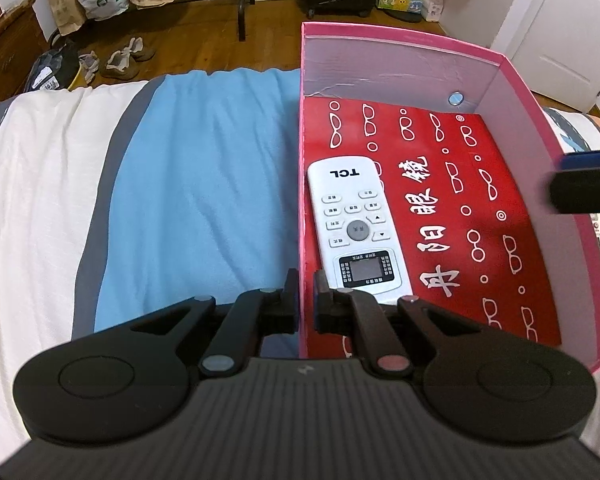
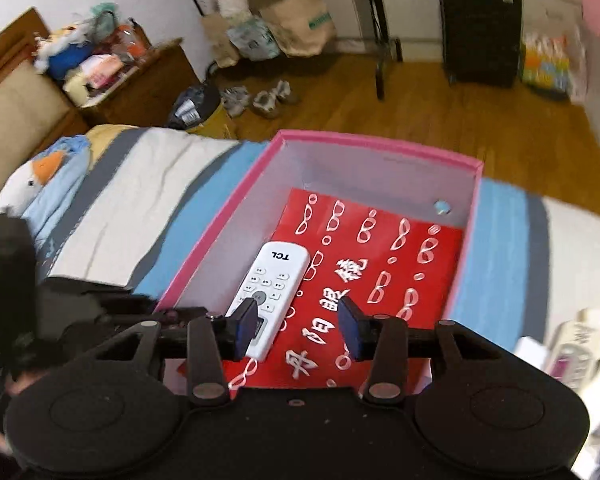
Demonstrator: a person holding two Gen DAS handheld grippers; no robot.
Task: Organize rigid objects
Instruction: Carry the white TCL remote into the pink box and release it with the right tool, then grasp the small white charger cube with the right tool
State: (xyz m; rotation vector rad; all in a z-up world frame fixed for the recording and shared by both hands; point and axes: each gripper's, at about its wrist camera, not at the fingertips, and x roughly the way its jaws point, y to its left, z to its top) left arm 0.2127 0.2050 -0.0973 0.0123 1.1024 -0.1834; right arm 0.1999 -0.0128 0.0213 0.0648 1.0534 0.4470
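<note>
Left tool (image 1: 305,300) clamped on the pink box's (image 1: 400,42) left wall, right tool (image 2: 298,330) spread wide and empty above it, white remote (image 1: 354,226) flat inside on red card (image 1: 480,220), box on bed (image 1: 192,184).

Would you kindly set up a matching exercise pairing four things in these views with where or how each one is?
Things:
1. remote
2. left gripper
3. right gripper
4. pink box

States:
A. open above the red bag
B. resting on the striped bed
C. clamped on the box's side wall
D. lying face up inside the box

Pairs: 1-D, 2-C, 3-A, 4-B
</note>
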